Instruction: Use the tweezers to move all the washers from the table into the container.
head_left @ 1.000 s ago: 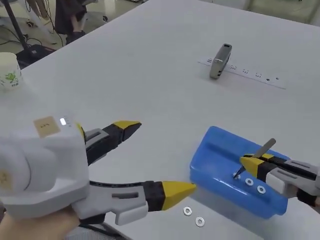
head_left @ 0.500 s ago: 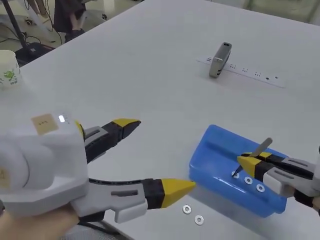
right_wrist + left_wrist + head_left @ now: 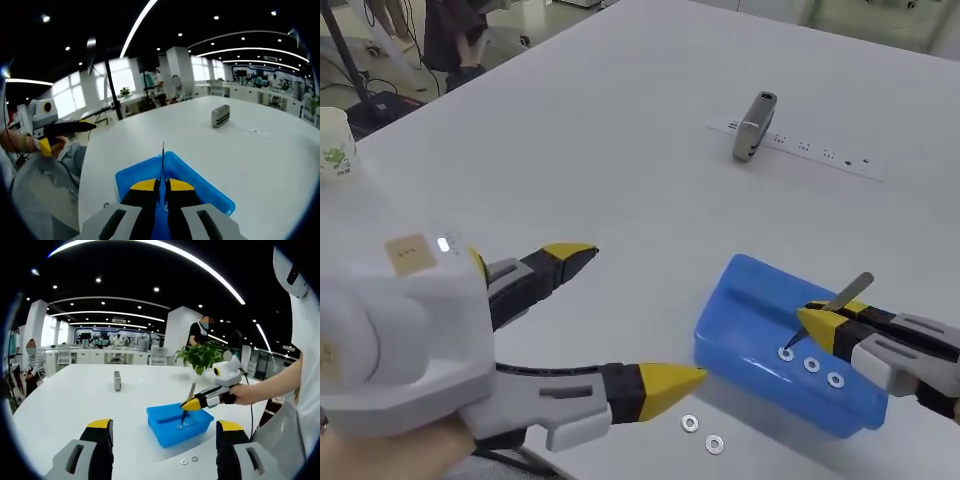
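Note:
The blue container (image 3: 760, 300) stands on the white table, with three washers (image 3: 811, 364) lying inside it. My right gripper (image 3: 817, 322) is shut on the metal tweezers (image 3: 850, 292). Their tip rests down in the container at the leftmost washer (image 3: 786, 354). Two more washers (image 3: 690, 424) lie on the table just in front of the container. My left gripper (image 3: 638, 315) hovers open and holds nothing, left of the container. In the left gripper view, the container (image 3: 165, 437), tweezers (image 3: 190, 392) and loose washers (image 3: 184, 461) lie ahead. The right gripper view looks along the tweezers (image 3: 162, 157) into the container (image 3: 205, 190).
A white power strip (image 3: 820, 155) with a grey adapter (image 3: 752, 125) lies at the far side of the table. A paper cup (image 3: 334, 142) stands at the far left edge. People and chairs are beyond the table.
The head view has shifted slightly. The tweezers have stayed low in the container, and a third washer now shows at their tip. The left gripper has not moved.

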